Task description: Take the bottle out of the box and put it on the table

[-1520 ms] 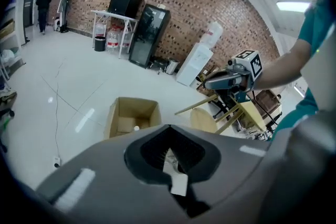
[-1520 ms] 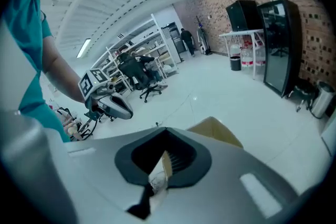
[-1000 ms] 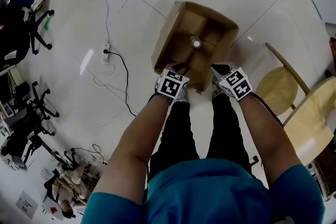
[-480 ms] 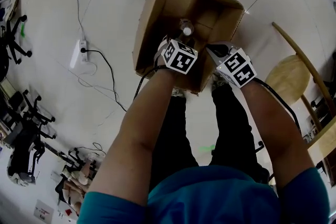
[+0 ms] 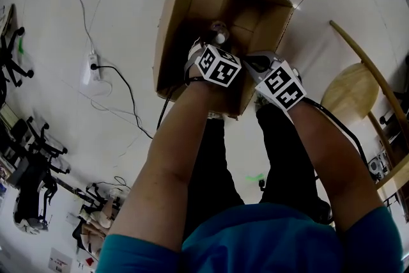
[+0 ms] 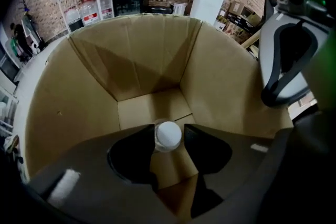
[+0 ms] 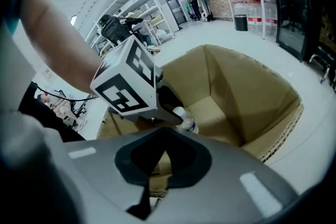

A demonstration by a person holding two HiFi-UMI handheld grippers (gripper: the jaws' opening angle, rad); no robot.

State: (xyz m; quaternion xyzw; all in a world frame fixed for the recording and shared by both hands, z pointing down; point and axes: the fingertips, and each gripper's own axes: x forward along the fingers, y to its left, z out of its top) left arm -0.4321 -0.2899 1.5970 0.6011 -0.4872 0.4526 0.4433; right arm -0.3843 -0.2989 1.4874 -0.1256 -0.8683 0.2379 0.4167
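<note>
While the left claw (image 6: 164, 129) points steeply down into the cardboard box (image 6: 79, 92), its jaws are closing w/ the white cap of the plastic bottle (image 6: 168, 136) between the tips. The pads don't look pressed on it yet. Bottle stands upright on the box floor, approx. centre, fully inside, so nothing is lifted yet. Right claw (image 7: 166, 131) sits at the box's 5 o'clock rim in the head view, jaws drawn together; can't tell if cardboard is pinched btwn them.

Risks, IMO:
- Grip lands on the cap only, so the smooth round top could slip out, or the bottle could swing & tip on the lift.
- Off-centre closing could shove it over toward a wall.
- Deep walls could snag the claw & drag the box up if it isn't steadied.
- Wooden chair (image 5: 348, 93) at the box's 3 o'clock sits near any exit path that way.
</note>
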